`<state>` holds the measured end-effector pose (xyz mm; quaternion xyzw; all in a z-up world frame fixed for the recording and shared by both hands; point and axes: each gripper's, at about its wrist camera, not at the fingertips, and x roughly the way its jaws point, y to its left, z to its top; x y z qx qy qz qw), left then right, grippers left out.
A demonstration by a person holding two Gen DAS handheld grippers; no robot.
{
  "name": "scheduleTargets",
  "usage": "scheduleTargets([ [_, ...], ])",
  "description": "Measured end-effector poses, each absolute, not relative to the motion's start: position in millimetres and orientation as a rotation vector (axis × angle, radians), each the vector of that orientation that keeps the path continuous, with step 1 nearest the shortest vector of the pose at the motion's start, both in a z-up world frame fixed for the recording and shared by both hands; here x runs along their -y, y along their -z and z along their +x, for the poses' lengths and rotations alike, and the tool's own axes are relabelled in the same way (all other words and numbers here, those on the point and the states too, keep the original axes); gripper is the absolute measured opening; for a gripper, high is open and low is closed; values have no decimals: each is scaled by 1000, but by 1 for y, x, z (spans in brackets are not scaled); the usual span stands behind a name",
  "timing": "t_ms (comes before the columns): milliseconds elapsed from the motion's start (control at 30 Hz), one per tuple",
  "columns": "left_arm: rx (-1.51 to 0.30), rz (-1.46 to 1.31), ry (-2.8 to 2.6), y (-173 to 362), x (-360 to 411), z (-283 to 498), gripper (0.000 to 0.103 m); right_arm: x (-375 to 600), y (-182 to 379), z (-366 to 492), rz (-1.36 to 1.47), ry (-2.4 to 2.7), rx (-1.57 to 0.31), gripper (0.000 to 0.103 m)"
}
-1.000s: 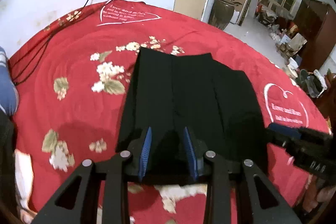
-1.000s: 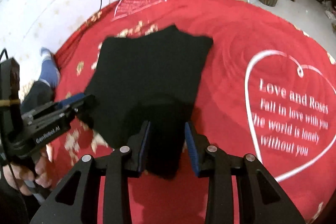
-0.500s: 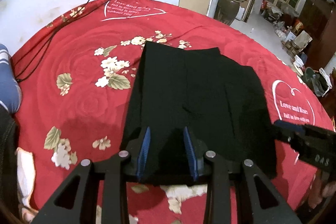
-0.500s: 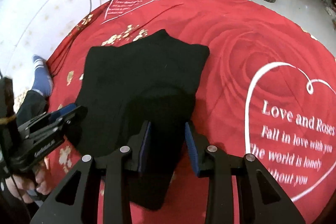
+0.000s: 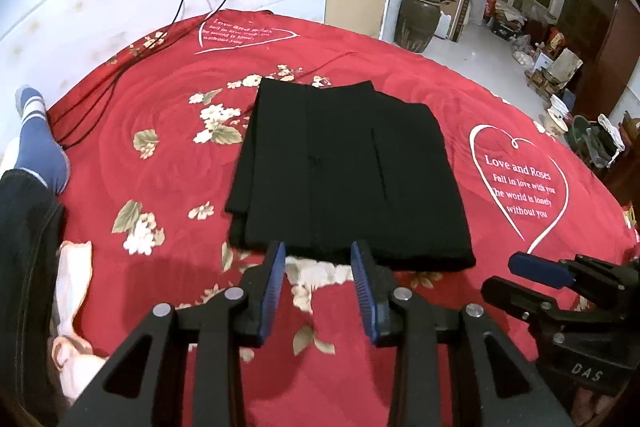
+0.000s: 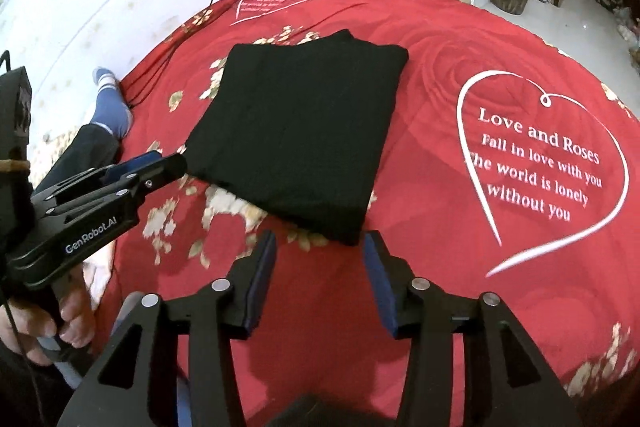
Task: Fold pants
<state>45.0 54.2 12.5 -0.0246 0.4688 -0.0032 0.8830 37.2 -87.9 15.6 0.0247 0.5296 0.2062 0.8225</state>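
Both tools, the left tool [image 5: 318, 269] and the right tool [image 6: 319, 261], are open and hold nothing; their jaws have just been opening. Black pants [image 5: 348, 171] lie folded near the bed [image 5: 132, 187] middle. Folding seems finished; next, pull away.

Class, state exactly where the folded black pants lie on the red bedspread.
In both wrist views the black pants lie folded flat mid-bedspread, between the flower print on their left and the "Love and Roses" heart on their right.
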Motion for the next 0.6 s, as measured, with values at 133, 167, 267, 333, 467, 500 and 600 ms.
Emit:
scheduleTargets([
  [133, -974, -62, 6, -10, -56, 50, 38, 80, -18, 37, 54, -445, -1122, 46],
  [167, -970, -68, 9, -8, -57, 54, 38, 79, -17, 40, 54, -442, -1123, 46],
  [267, -978, -101, 8, 1, -59, 66, 38, 79, -8, 50, 71, -428, -1139, 46],
  [333, -979, -121, 22, 7, -60, 76, 38, 77, -3, 57, 71, -416, -1134, 33],
  [467, -1011, -116, 35, 26, -56, 88, 38, 76, 12, 74, 69, -396, -1160, 25],
  [500, -1037, -106, 32, 34, -55, 89, 37, 74, 18, 78, 58, -398, -1185, 25],
  [600, -1034, -97, 32, 33, -53, 88, 38, 73, 18, 84, 27, -399, -1192, 25],
])
